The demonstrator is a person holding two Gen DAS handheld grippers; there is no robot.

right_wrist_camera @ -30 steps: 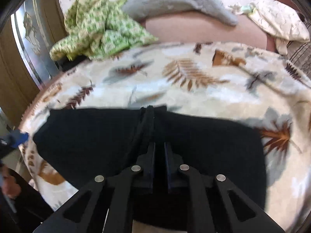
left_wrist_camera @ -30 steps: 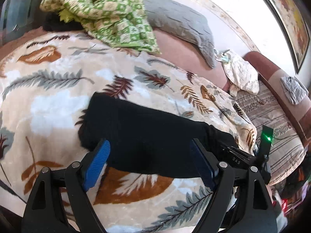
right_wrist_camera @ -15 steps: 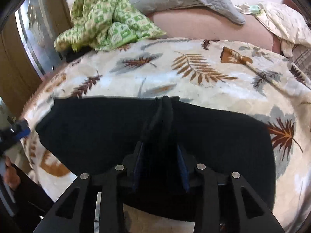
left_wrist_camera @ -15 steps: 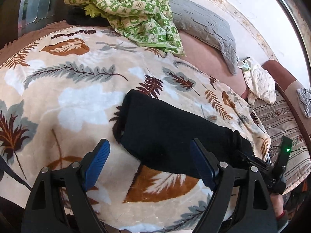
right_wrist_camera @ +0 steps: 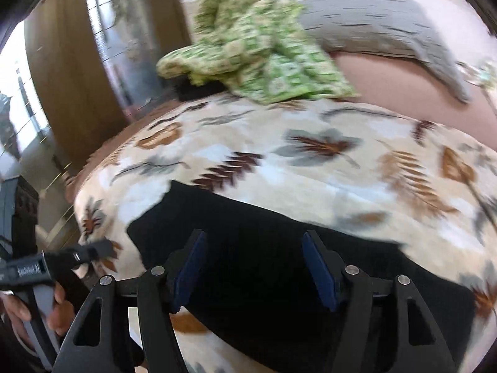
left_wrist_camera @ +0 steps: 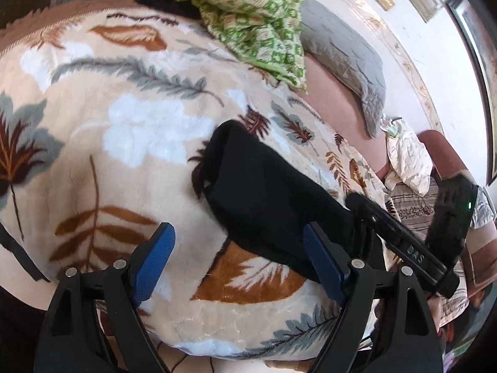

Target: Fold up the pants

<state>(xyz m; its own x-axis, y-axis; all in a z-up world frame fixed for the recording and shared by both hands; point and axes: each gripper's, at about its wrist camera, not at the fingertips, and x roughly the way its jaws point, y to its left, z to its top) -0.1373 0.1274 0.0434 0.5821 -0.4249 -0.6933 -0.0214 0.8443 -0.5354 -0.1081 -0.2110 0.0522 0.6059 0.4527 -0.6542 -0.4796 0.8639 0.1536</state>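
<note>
The black pants (left_wrist_camera: 267, 199) lie folded in a flat band on the leaf-print blanket (left_wrist_camera: 124, 143); they also show in the right wrist view (right_wrist_camera: 279, 248). My left gripper (left_wrist_camera: 239, 258) is open and empty, hovering over the blanket at the pants' near left end. My right gripper (right_wrist_camera: 254, 267) is open and empty just above the pants. The right gripper's body shows in the left wrist view (left_wrist_camera: 403, 242) at the pants' far end. The left gripper shows in the right wrist view (right_wrist_camera: 56, 264), held in a hand.
A green checked cloth (left_wrist_camera: 248, 15) and a grey pillow (left_wrist_camera: 348, 59) lie at the bed's far side. A cream cloth (left_wrist_camera: 407, 158) rests on a striped sofa (left_wrist_camera: 413, 208) at the right. A wooden door (right_wrist_camera: 77, 71) stands left of the bed.
My right gripper has opened and let go of the pants, then drawn back. My left gripper has pulled back to the left, still open. The pants now lie flat.
</note>
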